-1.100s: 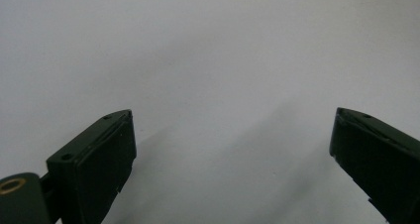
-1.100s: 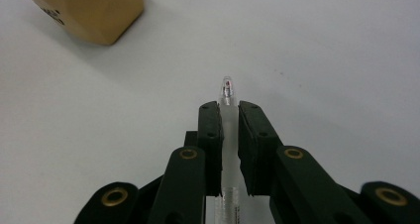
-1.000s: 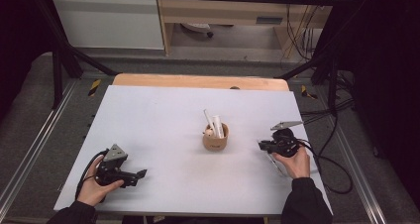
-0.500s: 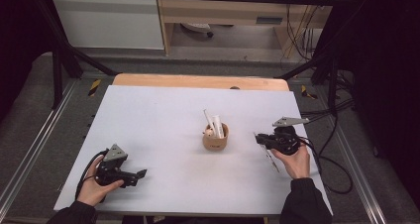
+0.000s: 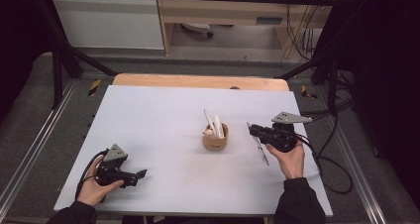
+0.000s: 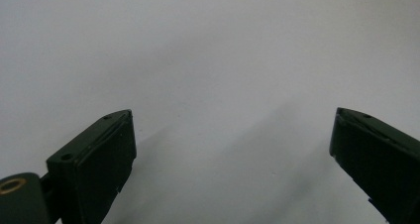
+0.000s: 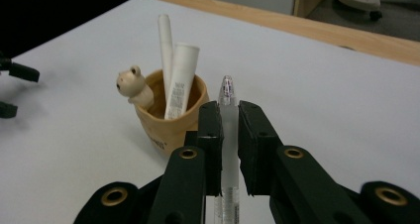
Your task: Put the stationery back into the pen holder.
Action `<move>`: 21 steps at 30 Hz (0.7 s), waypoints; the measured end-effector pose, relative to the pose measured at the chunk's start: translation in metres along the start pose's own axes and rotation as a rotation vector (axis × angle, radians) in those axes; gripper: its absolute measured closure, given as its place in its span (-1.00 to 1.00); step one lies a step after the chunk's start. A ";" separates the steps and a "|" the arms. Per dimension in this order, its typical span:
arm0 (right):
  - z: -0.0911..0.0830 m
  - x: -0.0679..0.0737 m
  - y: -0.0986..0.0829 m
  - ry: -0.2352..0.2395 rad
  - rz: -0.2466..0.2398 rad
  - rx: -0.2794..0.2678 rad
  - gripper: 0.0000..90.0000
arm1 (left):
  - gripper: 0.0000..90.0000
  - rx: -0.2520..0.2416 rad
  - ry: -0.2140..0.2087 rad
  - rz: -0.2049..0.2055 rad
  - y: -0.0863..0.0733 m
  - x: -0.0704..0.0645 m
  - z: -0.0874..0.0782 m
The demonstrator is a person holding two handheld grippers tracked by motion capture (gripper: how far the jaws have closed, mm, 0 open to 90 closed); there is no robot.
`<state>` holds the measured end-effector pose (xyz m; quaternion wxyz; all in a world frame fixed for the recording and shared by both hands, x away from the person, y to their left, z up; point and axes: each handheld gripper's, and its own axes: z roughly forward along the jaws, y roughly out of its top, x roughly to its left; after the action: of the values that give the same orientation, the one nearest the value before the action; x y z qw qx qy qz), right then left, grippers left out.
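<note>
A: What does the right gripper (image 7: 225,135) hold?

B: A clear pen (image 7: 227,110). The two black jaws are pressed against it from both sides, and its tip stands up above them in the right gripper view.

A: And from the high view?

B: The right gripper (image 5: 253,131) sits right of the cup (image 5: 215,140), near it but apart. The pen (image 5: 258,145) runs slantwise from the jaws down toward the person's side, above the table (image 5: 158,115). The right hand (image 5: 287,159) wraps the gripper's body from below.

A: What is in the cup?

B: In the right gripper view the cup (image 7: 163,120) is tan and holds two white tubes (image 7: 176,70) standing upright, leaning a little. A small bear figure (image 7: 132,87) sits at its rim on the left.

A: Is the pen touching the cup?

B: It cannot be told from the right gripper view, since the pen overlaps the cup there. The high view shows a gap between them.

A: The left gripper?

B: The left gripper (image 5: 139,174) rests low at the table's near left corner, in the left hand (image 5: 94,187), well apart from the cup. In the left gripper view its jaws stand wide apart over bare white table (image 6: 223,60), with nothing between them.
</note>
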<state>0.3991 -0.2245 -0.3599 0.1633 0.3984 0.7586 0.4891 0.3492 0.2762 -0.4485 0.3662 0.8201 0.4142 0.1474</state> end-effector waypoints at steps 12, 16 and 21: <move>0.009 0.013 0.018 0.008 0.011 -0.143 0.80 | -0.91 -0.001 0.000 0.001 0.000 0.000 0.000; 0.013 0.016 0.023 0.008 0.014 -0.172 0.80 | -0.91 -0.003 0.000 -0.001 0.000 0.000 0.000; 0.019 0.020 0.032 0.006 0.012 -0.207 0.80 | -0.91 -0.002 -0.001 0.000 0.000 0.000 0.000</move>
<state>0.4130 -0.1910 -0.3380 0.1984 0.3826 0.7019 0.5670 0.3491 0.2764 -0.4483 0.3670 0.8199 0.4139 0.1475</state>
